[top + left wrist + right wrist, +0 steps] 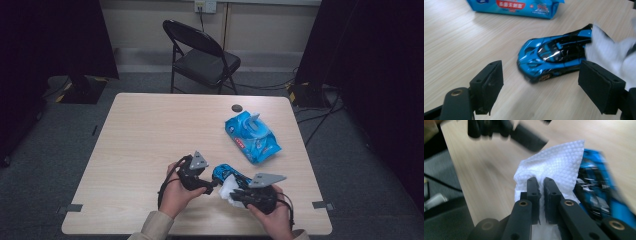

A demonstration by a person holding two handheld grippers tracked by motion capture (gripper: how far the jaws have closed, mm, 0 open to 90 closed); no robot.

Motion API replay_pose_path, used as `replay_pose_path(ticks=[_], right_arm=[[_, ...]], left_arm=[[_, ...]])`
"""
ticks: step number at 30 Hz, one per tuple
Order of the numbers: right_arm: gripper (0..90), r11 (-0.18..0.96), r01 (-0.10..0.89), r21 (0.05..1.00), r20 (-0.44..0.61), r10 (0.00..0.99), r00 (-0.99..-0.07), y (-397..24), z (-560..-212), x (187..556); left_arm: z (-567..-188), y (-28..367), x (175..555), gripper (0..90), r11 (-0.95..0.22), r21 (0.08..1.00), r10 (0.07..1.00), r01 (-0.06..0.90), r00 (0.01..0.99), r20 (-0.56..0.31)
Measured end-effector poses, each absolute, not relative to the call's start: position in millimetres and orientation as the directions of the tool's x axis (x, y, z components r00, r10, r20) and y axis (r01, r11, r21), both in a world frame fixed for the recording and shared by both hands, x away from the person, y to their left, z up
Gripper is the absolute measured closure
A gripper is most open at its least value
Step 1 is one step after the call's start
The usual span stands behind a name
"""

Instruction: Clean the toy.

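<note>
Two forearms entering from the near edge, left hand (175, 196) holding the left gripper (214, 186) pointed right, jaws standing wide apart, right hand (274, 216) holding the right gripper (233, 192) pointed left, jaws pinched nearly together.

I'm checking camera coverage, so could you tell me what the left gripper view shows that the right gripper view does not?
Left gripper view alone: the blue wipes pack, and the left gripper with its jaws standing wide apart. Right gripper view alone: the right gripper pinching the white wipe, plus grey floor beside the table edge. Both: the blue toy car, the wipe and the wooden table.
</note>
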State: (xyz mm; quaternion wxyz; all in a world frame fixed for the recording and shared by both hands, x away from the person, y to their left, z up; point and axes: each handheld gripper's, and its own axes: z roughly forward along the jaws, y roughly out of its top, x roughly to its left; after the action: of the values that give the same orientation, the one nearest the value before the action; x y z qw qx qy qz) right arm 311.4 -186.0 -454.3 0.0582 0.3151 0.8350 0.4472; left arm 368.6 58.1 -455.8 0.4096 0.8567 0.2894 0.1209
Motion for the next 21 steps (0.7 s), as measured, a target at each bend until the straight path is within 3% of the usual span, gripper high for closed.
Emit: replay_pose_path(ticks=[8,21], right_arm=[[84.8,0.292,0.501,0.815,0.174,0.701,-0.692,-246,-445,314],[84.6,0.218,0.579,0.786,0.192,0.804,-0.563,-282,-465,320]], left_arm=[[-467,15,383,18.2,-0.493,0.780,0.534,0.386,0.841,-0.079],[-483,-8,391,17.7,-0.556,0.755,0.468,0.347,0.882,-0.060]])
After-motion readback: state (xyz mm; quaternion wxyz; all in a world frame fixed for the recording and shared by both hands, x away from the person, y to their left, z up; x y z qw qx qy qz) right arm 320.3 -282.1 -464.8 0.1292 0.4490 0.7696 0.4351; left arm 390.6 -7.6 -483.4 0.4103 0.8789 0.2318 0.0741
